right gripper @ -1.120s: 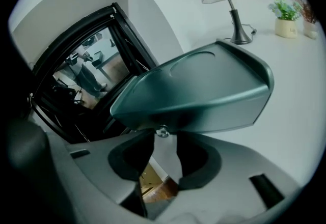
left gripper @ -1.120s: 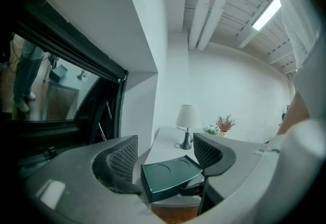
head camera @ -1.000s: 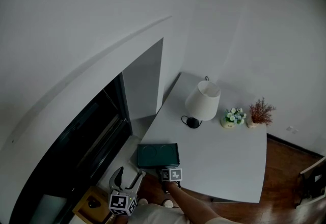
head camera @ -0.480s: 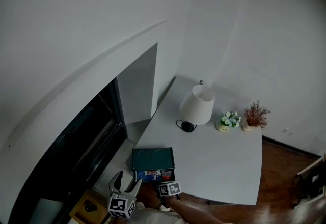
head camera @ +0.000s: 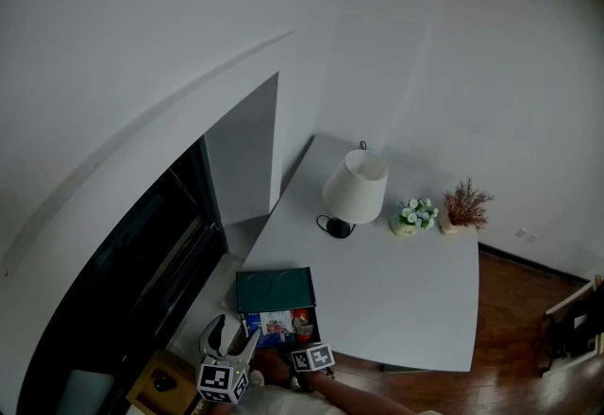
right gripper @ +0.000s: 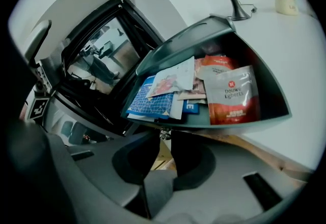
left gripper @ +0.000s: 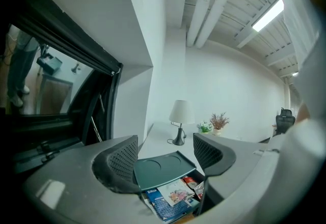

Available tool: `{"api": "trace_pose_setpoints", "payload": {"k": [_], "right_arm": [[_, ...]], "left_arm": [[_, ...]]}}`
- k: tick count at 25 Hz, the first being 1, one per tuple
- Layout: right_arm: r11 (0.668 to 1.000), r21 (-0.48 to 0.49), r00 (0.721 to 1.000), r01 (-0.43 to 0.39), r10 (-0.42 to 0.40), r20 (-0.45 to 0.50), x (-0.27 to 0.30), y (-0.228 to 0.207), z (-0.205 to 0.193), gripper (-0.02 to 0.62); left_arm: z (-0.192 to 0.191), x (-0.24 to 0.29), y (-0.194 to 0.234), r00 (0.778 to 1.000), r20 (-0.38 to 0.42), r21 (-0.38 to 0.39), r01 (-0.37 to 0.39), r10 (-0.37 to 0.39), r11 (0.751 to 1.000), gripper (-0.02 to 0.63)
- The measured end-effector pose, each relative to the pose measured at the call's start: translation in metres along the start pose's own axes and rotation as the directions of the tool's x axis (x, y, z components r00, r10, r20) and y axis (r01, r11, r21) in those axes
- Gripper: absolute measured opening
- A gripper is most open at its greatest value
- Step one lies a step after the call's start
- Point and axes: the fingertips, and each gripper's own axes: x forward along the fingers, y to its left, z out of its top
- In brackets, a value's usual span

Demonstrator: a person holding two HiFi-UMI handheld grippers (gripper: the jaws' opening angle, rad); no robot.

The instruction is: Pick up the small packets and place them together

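Green drawer (right gripper: 239,125) open enough?

Yes. My right hand-held gripper (right gripper: 164,139) is pinching its little knob (right gripper: 165,133). The small packets (right gripper: 232,95) lie inside. Next I think I let go, then reach in with my left hand-held gripper (left gripper: 167,159), which is spread wide.

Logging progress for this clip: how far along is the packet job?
Done: the drawer is out, packets exposed inside. In hand: right gripper is shut on the knob; left gripper is open, empty. Left: no packet picked up or grouped yet.
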Motion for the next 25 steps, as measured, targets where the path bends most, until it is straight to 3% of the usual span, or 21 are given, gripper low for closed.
{"api": "trace_pose_setpoints", "payload": {"k": [3, 5, 10, 13, 15, 17, 20, 25], "right_arm": [[0.998, -0.063, 1.000, 0.008, -0.009, -0.025, -0.001, 0.001, -0.004, 0.113], [0.995, -0.097, 0.999, -0.026, 0.024, -0.031, -0.007, 0.009, -0.003, 0.115], [0.988, -0.123, 0.995, -0.095, 0.095, -0.009, -0.031, 0.025, 0.001, 0.196], [0.985, -0.108, 0.989, -0.133, 0.139, 0.053, -0.053, 0.034, 0.013, 0.196], [0.983, -0.104, 0.973, -0.154, 0.169, 0.157, -0.073, 0.043, 0.034, 0.196], [0.980, -0.137, 0.934, -0.145, 0.181, 0.307, -0.101, 0.053, 0.066, 0.196], [0.973, -0.226, 0.846, -0.045, 0.158, 0.510, -0.146, 0.061, 0.115, 0.196], [0.937, -0.315, 0.684, 0.152, 0.130, 0.718, -0.208, 0.074, 0.166, 0.195]], "left_arm": [[-0.001, -0.001, -0.001, 1.000, 0.001, -0.004, 0.003, -0.003, 1.000, 0.325], [-0.002, -0.001, -0.001, 1.000, 0.000, -0.003, 0.004, -0.004, 1.000, 0.325], [0.005, -0.002, 0.002, 1.000, 0.014, -0.001, 0.001, -0.001, 1.000, 0.325], [0.010, -0.002, 0.004, 1.000, 0.024, 0.008, -0.002, 0.002, 1.000, 0.325], [0.014, -0.002, 0.005, 1.000, 0.031, 0.013, -0.005, 0.004, 1.000, 0.325], [0.018, -0.002, 0.006, 0.999, 0.038, 0.012, -0.009, 0.008, 1.000, 0.325], [0.023, 0.000, 0.006, 0.999, 0.049, 0.014, -0.008, 0.008, 1.000, 0.325], [0.029, -0.001, 0.001, 0.998, 0.064, 0.018, -0.003, 0.002, 1.000, 0.325]]}}
